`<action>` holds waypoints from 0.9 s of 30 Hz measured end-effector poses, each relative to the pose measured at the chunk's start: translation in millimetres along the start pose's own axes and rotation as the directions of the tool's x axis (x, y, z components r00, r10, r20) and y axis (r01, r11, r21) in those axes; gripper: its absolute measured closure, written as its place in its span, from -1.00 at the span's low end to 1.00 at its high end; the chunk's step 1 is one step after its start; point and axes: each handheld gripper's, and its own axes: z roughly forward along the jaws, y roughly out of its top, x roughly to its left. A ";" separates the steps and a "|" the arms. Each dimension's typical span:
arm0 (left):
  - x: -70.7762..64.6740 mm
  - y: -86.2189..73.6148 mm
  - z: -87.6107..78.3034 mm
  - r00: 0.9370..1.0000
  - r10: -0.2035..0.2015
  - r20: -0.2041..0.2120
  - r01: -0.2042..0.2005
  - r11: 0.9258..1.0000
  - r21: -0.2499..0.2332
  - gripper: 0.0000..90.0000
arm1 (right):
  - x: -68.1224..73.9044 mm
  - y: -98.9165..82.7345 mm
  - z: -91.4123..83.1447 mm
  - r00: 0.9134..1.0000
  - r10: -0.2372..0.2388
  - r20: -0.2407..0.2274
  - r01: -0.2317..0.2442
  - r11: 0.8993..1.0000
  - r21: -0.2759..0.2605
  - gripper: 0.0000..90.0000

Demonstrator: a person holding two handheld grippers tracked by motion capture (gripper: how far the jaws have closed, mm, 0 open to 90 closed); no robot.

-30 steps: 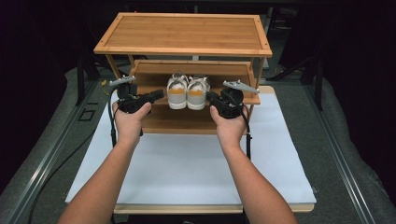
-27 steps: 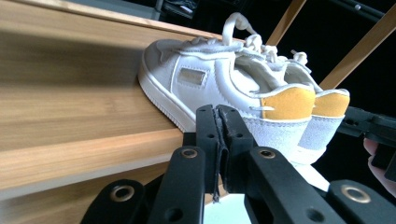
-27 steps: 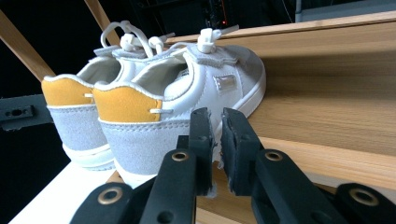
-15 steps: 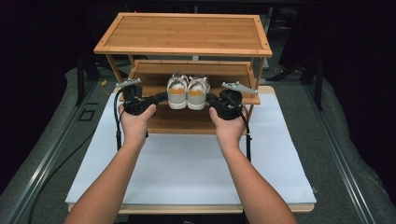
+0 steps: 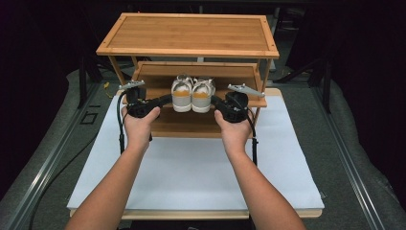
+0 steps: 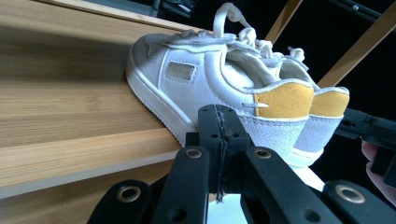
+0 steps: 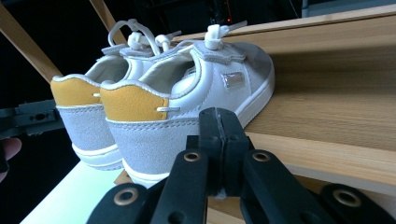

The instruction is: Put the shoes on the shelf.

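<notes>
On the middle shelf of the bamboo rack (image 5: 158, 79), both clenched, empty claws, left (image 5: 168, 99) and right (image 5: 214, 99), are flanking the white yellow-heeled sneakers (image 5: 192, 93), needing reopening before evenly grasping each heel.

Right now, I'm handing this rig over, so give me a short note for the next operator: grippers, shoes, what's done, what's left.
Left gripper: jaws shut, empty, tips beside the left shoe.
Right gripper: jaws shut, empty, tips beside the right shoe.
Both have just finished closing with nothing between the jaws.
Shoes: a white pair with yellow heel tabs, side by side on the middle shelf of the wooden rack, heels hanging over its front edge.
Done: grippers brought to either side of the pair.
Left: probably gripping and moving the shoes; neither is held yet.
</notes>
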 end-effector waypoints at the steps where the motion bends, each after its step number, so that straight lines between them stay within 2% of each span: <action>1: -0.7 0.0 0.3 1.000 0.004 -0.005 -0.004 1.000 -0.004 0.99 | -0.2 0.6 -1.2 1.000 -0.002 -0.007 0.002 1.000 0.020 1.00; 2: -0.9 -0.1 0.4 1.000 0.004 -0.006 -0.004 1.000 -0.005 0.99 | 0.2 0.0 0.2 1.000 0.001 -0.003 -0.001 1.000 -0.001 1.00; 3: -1.0 0.0 0.6 1.000 0.005 -0.008 -0.005 1.000 -0.008 0.99 | 0.4 0.4 -0.8 1.000 0.001 0.002 -0.001 1.000 0.014 1.00; 5: -0.6 0.7 0.8 1.000 0.005 -0.017 -0.006 1.000 -0.008 0.99 | 1.0 0.4 -0.2 1.000 0.001 -0.002 -0.001 1.000 0.002 1.00; 6: -0.6 0.7 0.9 1.000 0.004 -0.020 -0.004 1.000 -0.010 0.99 | 0.7 0.9 -1.1 1.000 -0.002 -0.017 0.002 1.000 0.015 1.00; 11: 0.0 0.9 2.0 1.000 -0.004 -0.018 0.003 1.000 -0.020 0.99 | 1.8 0.5 0.3 1.000 -0.004 -0.010 0.004 1.000 -0.006 1.00; 14: 0.4 0.9 2.8 1.000 0.000 -0.024 0.000 1.000 -0.021 0.99 | 1.9 0.8 0.2 1.000 -0.008 -0.016 0.008 1.000 0.004 1.00; 15: 0.8 0.9 3.4 1.000 -0.001 -0.026 0.000 1.000 -0.024 0.99 | 2.1 0.6 1.9 1.000 -0.004 -0.016 0.004 1.000 -0.013 1.00; 18: 3.6 1.7 5.9 1.000 -0.019 -0.018 0.019 0.999 -0.029 0.99 | -0.2 2.4 4.3 1.000 -0.001 -0.022 0.000 1.000 -0.005 1.00; 27: 0.8 7.2 15.7 0.999 -0.013 -0.034 0.012 1.000 -0.019 0.99 | -5.5 10.9 12.3 1.000 0.005 0.014 -0.005 1.000 0.020 1.00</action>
